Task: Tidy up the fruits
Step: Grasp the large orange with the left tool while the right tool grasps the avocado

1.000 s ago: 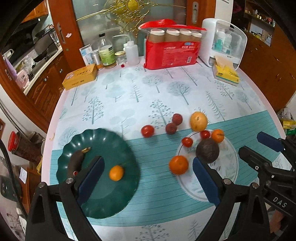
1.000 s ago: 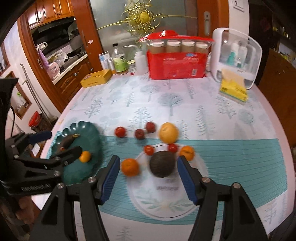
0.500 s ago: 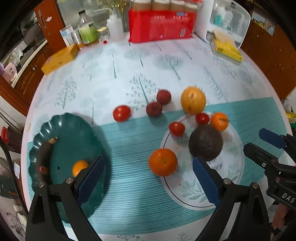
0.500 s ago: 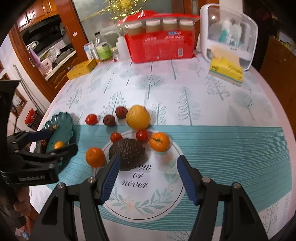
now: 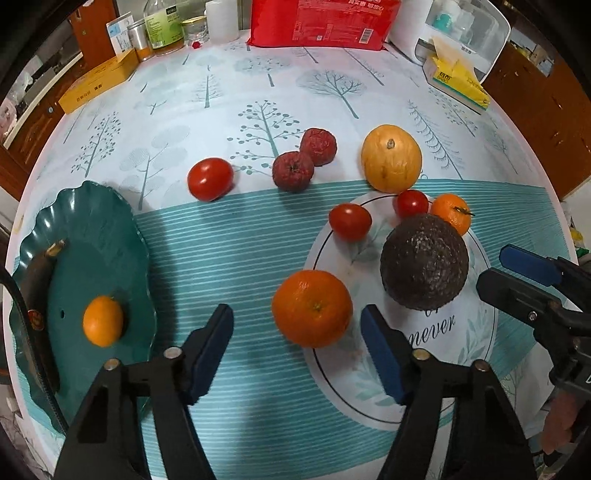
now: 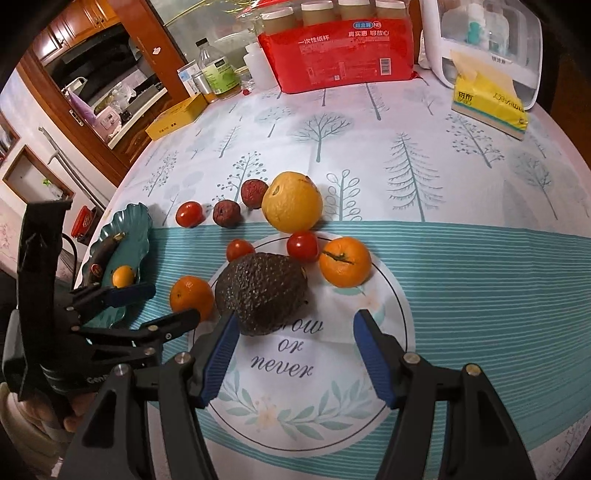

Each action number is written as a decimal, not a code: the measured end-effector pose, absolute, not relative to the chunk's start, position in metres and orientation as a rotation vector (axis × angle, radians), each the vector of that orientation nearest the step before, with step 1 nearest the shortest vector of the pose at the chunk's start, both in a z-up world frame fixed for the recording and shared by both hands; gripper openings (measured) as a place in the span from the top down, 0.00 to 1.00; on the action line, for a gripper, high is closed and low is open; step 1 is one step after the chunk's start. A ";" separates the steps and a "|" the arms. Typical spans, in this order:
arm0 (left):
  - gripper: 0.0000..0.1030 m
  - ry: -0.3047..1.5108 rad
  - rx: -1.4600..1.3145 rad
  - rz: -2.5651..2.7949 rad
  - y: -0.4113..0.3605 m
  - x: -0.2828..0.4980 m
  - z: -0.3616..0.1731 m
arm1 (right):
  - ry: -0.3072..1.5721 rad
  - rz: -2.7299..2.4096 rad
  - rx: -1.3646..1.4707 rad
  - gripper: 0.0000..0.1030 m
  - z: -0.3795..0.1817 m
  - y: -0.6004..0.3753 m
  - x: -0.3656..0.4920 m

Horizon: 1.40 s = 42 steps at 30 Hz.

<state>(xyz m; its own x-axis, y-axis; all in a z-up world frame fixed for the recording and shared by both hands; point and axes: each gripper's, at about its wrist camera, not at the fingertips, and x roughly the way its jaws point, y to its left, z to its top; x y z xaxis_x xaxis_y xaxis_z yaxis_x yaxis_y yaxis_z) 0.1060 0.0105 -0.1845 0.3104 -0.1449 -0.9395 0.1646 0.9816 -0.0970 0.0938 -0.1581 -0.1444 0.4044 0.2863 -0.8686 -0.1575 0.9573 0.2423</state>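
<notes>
My left gripper is open, its jaws either side of an orange on the table, just in front of it. A green plate at left holds a small orange and a dark banana. My right gripper is open, just short of a dark avocado. The avocado lies on a white printed circle with a small orange and two cherry tomatoes. A yellow fruit, two dark red fruits and a tomato lie behind.
A red pack of paper cups, bottles and jars, a yellow box, a yellow tissue pack and a white appliance stand along the table's far side. The table edge curves close at left and right.
Both grippers moved forward and down toward the fruit. The left one shifted right from the green plate to the orange. The right one closed in on the avocado.
</notes>
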 end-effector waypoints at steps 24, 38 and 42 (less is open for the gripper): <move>0.57 1.154 0.033 -0.164 0.029 0.097 -0.160 | 1.213 0.286 0.291 0.32 -0.172 -0.132 0.119; 0.57 1.131 0.004 -0.179 0.055 0.086 -0.144 | 1.202 0.221 0.344 0.31 -0.189 -0.116 0.132; 0.57 1.131 0.004 -0.187 0.062 0.082 -0.143 | 1.165 0.193 0.351 0.33 -0.189 -0.115 0.133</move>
